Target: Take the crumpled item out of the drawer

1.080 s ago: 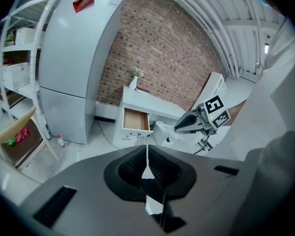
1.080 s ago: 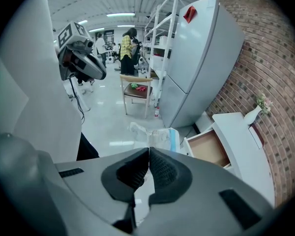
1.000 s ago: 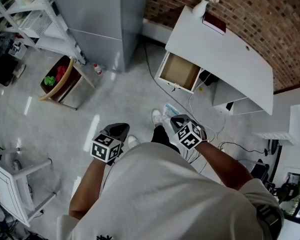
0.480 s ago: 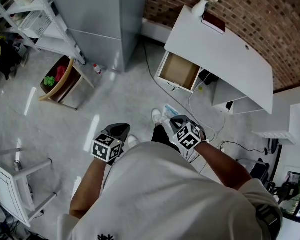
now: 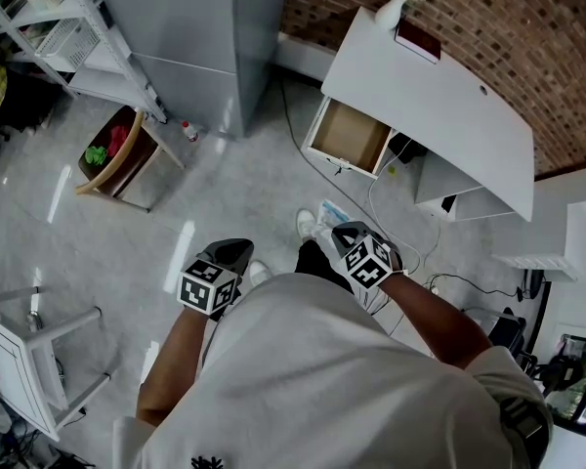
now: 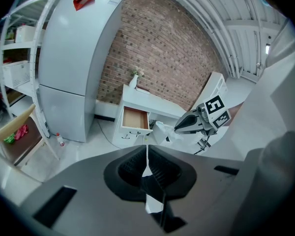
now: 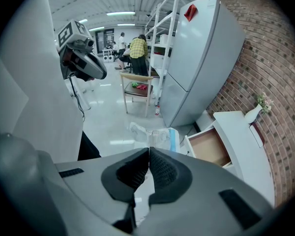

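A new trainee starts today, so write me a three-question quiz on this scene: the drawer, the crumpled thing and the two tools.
1. True or false: the drawer is pushed shut.
2. Where does the crumpled bag lie? A: inside the drawer. B: on the floor. C: on top of the desk.
3. Fill the gap: the jaws of the left tool and of the right tool are both ____, with nothing between them.
Key: 1 false; 2 B; 3 shut.
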Available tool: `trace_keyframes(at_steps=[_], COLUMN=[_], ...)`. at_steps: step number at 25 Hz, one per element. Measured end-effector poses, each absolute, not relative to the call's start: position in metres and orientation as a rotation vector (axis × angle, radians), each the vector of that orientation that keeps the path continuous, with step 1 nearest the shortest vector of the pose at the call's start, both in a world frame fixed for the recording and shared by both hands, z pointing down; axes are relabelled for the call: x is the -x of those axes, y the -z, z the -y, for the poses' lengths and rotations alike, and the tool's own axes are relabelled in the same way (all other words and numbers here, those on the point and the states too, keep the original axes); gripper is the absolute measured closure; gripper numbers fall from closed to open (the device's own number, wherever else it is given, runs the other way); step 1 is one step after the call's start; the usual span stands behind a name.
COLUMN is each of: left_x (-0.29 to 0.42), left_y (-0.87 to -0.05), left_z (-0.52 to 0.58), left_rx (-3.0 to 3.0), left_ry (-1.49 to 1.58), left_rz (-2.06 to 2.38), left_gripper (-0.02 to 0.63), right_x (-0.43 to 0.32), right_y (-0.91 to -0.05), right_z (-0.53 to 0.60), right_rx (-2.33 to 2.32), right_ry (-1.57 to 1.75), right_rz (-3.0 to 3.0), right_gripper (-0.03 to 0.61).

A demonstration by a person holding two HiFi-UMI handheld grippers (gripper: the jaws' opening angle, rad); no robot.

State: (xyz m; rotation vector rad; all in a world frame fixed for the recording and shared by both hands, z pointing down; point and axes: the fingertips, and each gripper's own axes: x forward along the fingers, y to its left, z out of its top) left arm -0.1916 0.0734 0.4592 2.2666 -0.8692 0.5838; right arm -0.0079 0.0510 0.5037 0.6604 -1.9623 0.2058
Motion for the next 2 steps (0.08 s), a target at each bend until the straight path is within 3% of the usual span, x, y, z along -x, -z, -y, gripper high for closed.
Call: trace_keyframes(at_steps=[2], left_x=[0.1910], left_y=[-0.4589], left_z=[-0.0723], left_rx=[-2.266], left_ry=[-0.581], left_rz=[0.871], left_gripper=[0.588], right_x=[0.0073], right_y=[-0.5032], right_z=[-0.0490], right_rx=[-0.661], right_ry=[-0.204], right_rz=[1.963], right_gripper=[0.549])
